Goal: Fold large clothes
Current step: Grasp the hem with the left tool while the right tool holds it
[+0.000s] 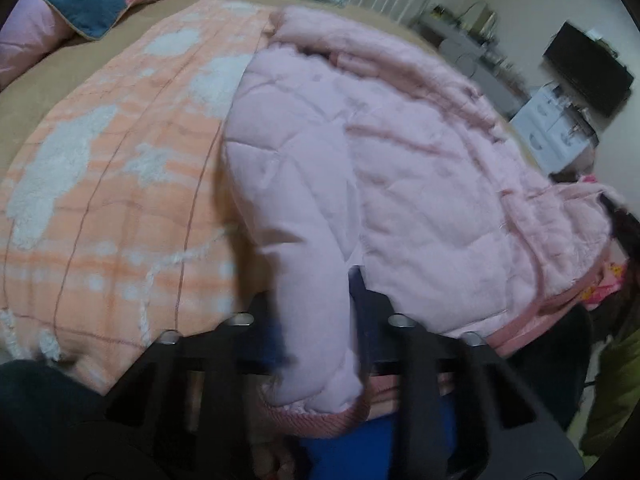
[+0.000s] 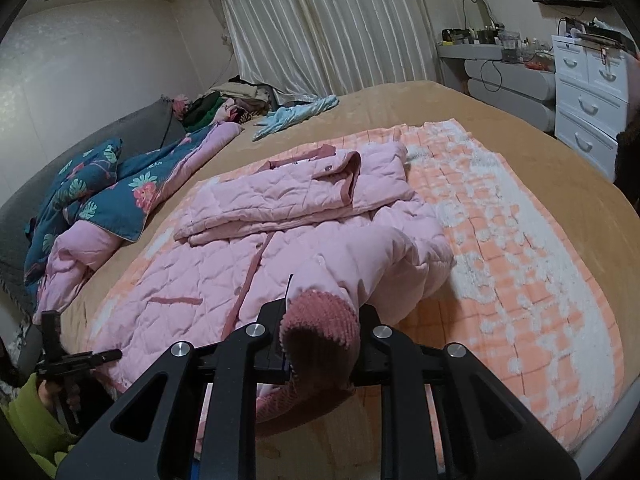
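Pink quilted jacket [image 2: 280,264] on bed [image 2: 400,108]; right claw [image 2: 320,344] clamped on sleeve cuff [image 2: 320,320], left claw [image 1: 316,344] clamped on other sleeve [image 1: 308,280], both raised for folding inward.

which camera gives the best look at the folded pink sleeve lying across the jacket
The right wrist view: the folded sleeve lies sharp and whole across the pink jacket. The left wrist view is blurred and close; that sleeve cannot be made out there.

Right of the pink quilted jacket [image 2: 280,256], the orange-and-white blanket [image 2: 520,248] lies bare; a floral quilt [image 2: 100,188] crowds the far left.
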Action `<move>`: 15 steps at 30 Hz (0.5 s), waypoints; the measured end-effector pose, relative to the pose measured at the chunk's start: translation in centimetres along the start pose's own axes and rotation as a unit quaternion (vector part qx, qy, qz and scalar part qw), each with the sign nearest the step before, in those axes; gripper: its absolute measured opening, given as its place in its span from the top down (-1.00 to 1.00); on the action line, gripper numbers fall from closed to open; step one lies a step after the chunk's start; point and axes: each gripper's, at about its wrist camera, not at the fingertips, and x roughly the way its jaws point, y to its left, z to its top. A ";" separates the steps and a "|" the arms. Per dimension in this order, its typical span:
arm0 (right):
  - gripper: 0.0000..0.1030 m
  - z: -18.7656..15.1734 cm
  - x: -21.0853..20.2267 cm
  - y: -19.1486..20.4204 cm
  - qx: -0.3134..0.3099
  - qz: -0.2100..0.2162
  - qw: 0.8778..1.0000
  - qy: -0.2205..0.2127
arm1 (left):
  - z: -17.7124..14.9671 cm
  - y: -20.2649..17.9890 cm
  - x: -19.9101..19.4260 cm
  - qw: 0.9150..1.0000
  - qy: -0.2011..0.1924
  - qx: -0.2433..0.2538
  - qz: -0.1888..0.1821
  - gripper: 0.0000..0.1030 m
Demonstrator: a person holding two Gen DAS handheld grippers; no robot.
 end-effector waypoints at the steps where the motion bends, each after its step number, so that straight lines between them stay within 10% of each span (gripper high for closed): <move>1: 0.66 0.2 0.1 -0.2 0.004 0.001 1.000 -0.003 | 0.2 -0.4 -0.2 1.000 -0.004 0.010 0.003 0.69; 15: 0.67 2.1 0.3 -0.2 0.021 0.011 0.999 -0.035 | 5.8 -3.9 -1.9 0.996 -0.073 0.044 -0.012 0.82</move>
